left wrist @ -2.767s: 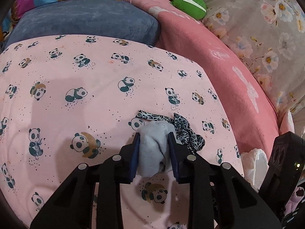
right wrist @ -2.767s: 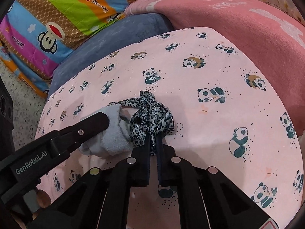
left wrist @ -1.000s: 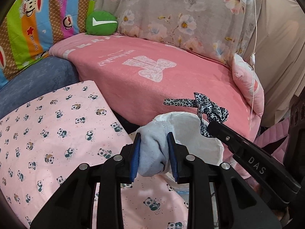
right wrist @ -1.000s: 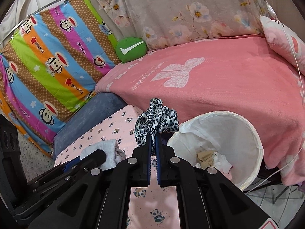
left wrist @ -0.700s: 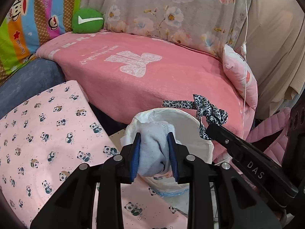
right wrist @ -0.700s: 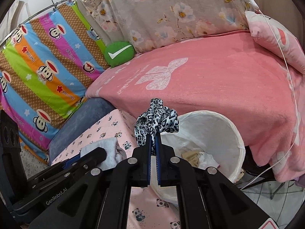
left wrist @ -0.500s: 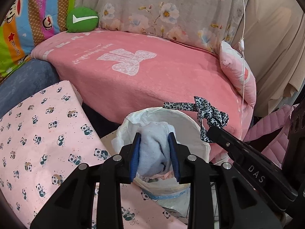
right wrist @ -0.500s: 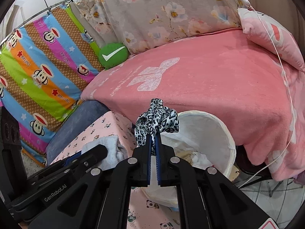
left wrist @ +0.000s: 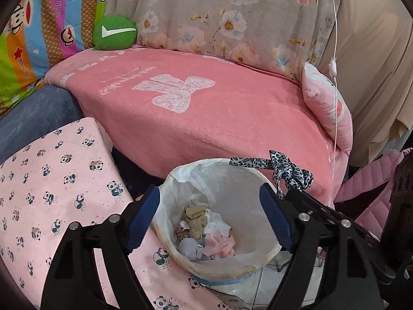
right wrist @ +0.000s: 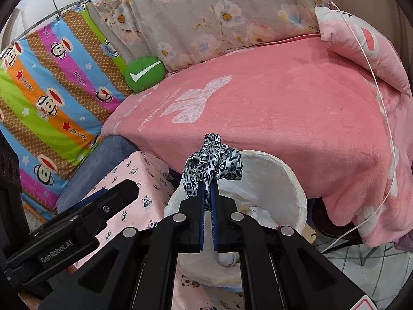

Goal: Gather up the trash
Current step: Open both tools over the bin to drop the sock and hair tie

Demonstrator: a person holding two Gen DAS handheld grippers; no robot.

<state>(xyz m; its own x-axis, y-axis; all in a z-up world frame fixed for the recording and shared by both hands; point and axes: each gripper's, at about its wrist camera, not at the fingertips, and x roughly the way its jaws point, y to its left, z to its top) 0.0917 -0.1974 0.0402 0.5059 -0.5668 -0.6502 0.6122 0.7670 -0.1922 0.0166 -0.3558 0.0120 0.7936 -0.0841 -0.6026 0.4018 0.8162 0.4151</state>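
Observation:
A white-lined trash bin [left wrist: 260, 180] stands between the panda-print cushion and the pink sofa. It holds several cloth scraps, among them a grey sock [left wrist: 189, 248]. My left gripper [left wrist: 209, 211] is open and empty above the bin's mouth. My right gripper [right wrist: 208, 183] is shut on a leopard-print cloth [right wrist: 213, 159] and holds it over the bin's rim [right wrist: 296, 183]. The cloth also shows in the left wrist view [left wrist: 289, 171], at the bin's far right edge.
The panda-print cushion [left wrist: 51, 180] lies left of the bin. A pink blanket covers the sofa [left wrist: 206, 108] behind it. A pink pillow [left wrist: 327, 108] and a hanging white cord [left wrist: 335, 77] are at right. A green check-mark cushion [left wrist: 114, 33] sits at the back. Tiled floor [right wrist: 361, 263] lies at right.
My left gripper has opened and let go of the grey sock, which now lies in the bin. Both grippers moved from the panda cushion to above the bin. The right still holds the leopard cloth.

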